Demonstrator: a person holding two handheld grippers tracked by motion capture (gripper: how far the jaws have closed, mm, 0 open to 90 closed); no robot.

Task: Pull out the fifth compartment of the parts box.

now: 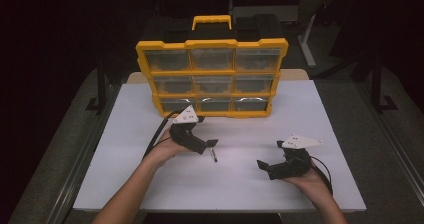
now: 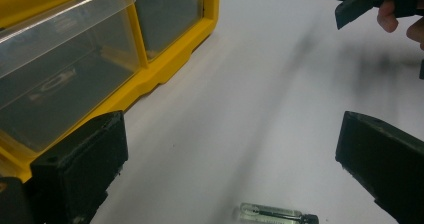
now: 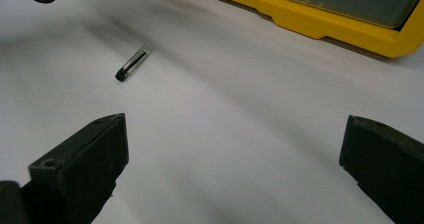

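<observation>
A small clear tube with a black cap [image 1: 214, 156] lies on the white table [image 1: 150, 184], in front of a yellow organizer with clear drawers [image 1: 212, 76]. My left gripper [image 1: 206, 147] hovers just left of and above the tube, open and empty. In the left gripper view the tube [image 2: 277, 215] lies low between the wide-apart jaws of the left gripper [image 2: 230, 169]. My right gripper [image 1: 270, 154] stands open and empty to the right of the tube. In the right gripper view the tube [image 3: 133, 62] lies ahead to the left of the right gripper [image 3: 232, 169].
The organizer [image 2: 100, 59] stands upright at the table's far side with its drawers shut and a handle [image 1: 212, 21] on top. Its yellow base [image 3: 325, 19] runs along the far right in the right gripper view. Table edges drop off left, right and front.
</observation>
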